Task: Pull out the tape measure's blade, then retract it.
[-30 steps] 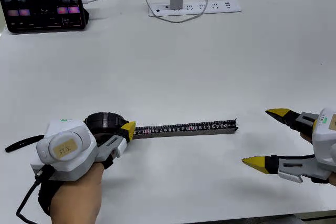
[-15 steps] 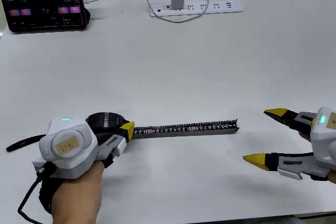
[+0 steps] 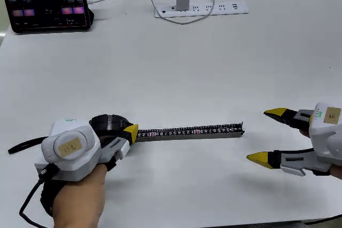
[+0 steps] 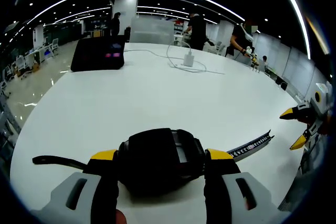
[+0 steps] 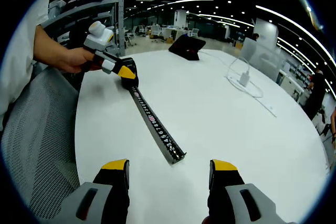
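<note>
**Blade out; left clamped on case, right empty**

Black strap (image 3: pixel 24 145) trails left from the tape measure (image 3: pixel 109 125); its near end is hidden under the gripper. Left gripper (image 4: pixel 160 156) clamps the tape measure's case on the table (image 3: pixel 176 68). In the head view, the gripper body covers much of the case. Blade (image 3: pixel 189 131) lies flat, extended rightward from the case; markings too small to read. Right gripper (image 3: pixel 267 135) sits right of the blade tip, not touching, jaws spread with nothing between them; its body is cut off at the edge. Tablet (image 3: pixel 45 1) and power strip (image 3: pixel 200 8) lie well beyond the tape measure.
</note>
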